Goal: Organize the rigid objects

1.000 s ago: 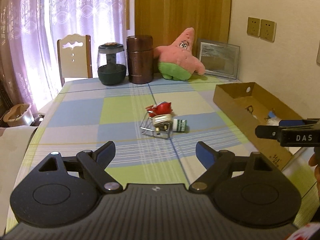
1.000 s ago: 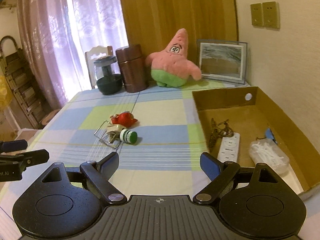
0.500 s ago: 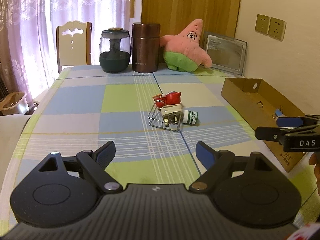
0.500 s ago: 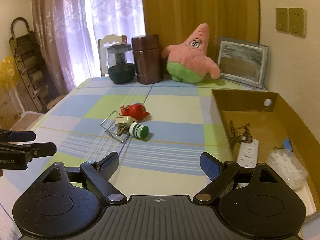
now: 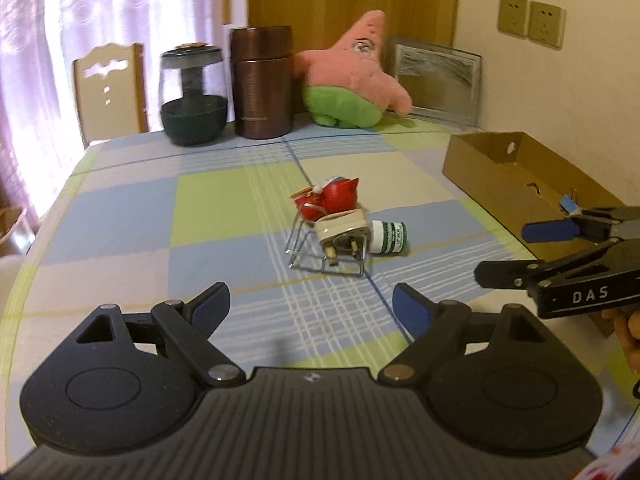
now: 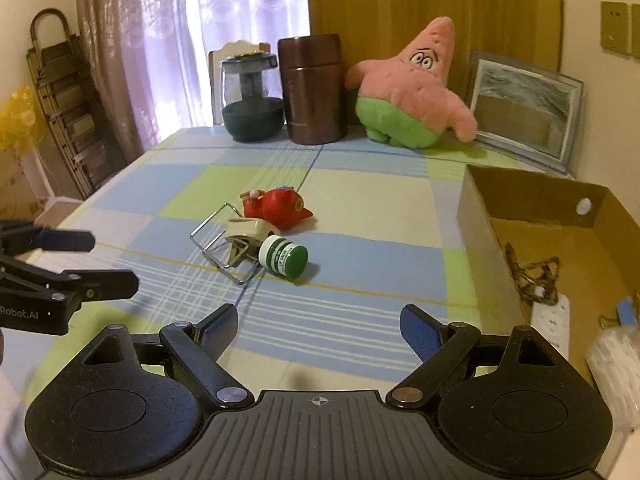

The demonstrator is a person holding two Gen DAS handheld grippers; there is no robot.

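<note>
Lying at twelve o'clock beyond both empty, spread grippers, left [image 5: 311,306] and right [image 6: 319,324]: plug adapter [image 5: 343,233], green-capped bottle [image 6: 283,256], red figurine [image 6: 280,207].

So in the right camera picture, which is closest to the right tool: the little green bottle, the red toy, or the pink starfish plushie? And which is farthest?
From the right tool, both its blue fingers wide apart and empty:
1. Green bottle, lying on its side mid-table, just left of centre.
2. Red toy, right behind the bottle.
3. Pink starfish plushie, at the table's far end, right of the brown canister.
</note>
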